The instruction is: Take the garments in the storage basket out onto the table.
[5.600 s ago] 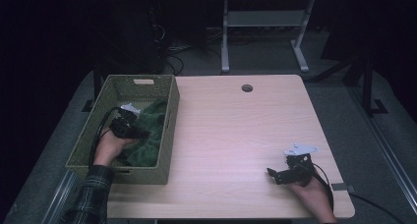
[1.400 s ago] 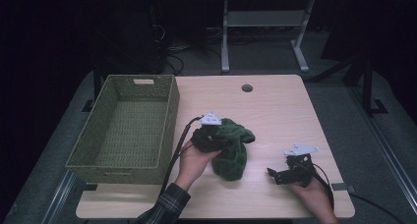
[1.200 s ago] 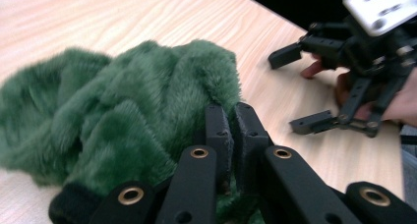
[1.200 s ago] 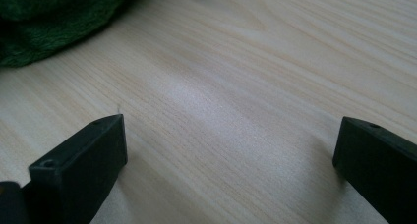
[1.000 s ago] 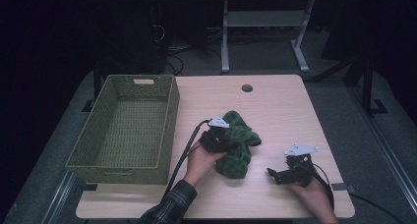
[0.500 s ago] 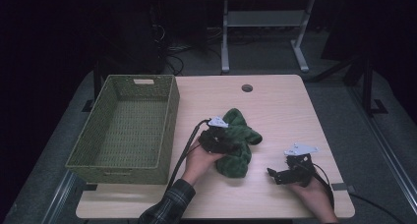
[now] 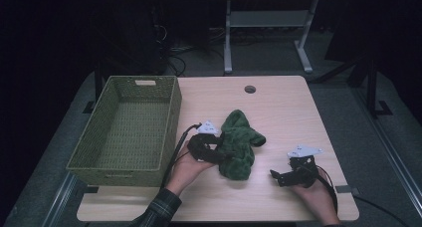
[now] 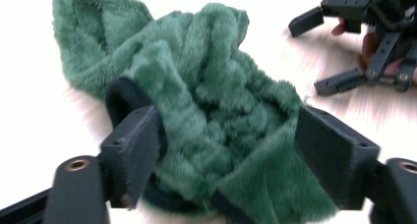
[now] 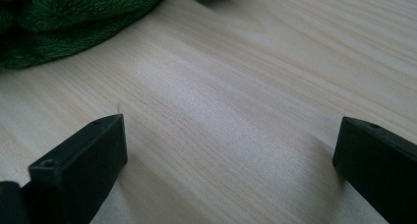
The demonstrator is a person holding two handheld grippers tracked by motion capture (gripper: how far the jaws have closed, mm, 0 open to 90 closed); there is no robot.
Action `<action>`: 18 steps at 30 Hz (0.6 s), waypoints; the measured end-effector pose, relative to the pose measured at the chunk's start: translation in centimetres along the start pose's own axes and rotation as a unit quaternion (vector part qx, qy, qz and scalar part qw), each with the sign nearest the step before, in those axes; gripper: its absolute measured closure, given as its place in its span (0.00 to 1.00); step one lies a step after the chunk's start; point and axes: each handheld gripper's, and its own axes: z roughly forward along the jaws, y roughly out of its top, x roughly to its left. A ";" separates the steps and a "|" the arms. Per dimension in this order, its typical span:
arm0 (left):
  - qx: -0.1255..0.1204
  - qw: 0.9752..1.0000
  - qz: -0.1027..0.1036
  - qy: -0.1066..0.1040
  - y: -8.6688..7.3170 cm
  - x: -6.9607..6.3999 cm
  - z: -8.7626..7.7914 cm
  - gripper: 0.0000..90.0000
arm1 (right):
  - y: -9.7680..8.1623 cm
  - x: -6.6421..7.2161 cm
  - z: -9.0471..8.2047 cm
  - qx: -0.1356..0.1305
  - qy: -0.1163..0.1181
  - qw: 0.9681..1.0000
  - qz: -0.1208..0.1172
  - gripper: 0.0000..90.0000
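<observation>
**Green fleece on the counter, one hand-held gripper around it**

Nearest the person, at the front edge of the pale wooden counter (image 7: 278, 95), two hands reach in. The right hand-held gripper (image 7: 291, 175) rests low on the wood by the front right corner, its jaws spread wide with nothing between them but bare woodgrain.

Just left of it, near the middle of the counter, the left hand-held gripper (image 7: 211, 148) lies against a crumpled dark green fleece cloth (image 7: 239, 143). In the left gripper view its jaws stand well apart with a thick bunch of the cloth (image 8: 206, 111) filling the gap; they look released or only loosely around it, not squeezing.

The cloth looks light, soft and limp, with a deep plush pile and a darker bound edge. It would probably sag and trail if lifted by one fold; a bunched fold or the bound edge seems the surest hold.

Farther left stands an empty green woven basket (image 7: 171, 112). Beyond, toward the back edge, is a round cable hole (image 7: 250, 89).
</observation>
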 end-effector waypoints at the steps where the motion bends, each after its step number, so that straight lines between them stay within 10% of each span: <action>1: 0.001 1.000 0.003 0.001 -0.2 -0.1 -0.1 0.21 | 0.0 0.0 0.0 0.000 -0.001 1.000 0.002 0.00; 18: 0.013 1.000 0.019 0.018 -5.1 -2.2 -2.6 0.14 | 0.1 0.0 -0.1 0.006 0.009 1.000 -0.004 0.00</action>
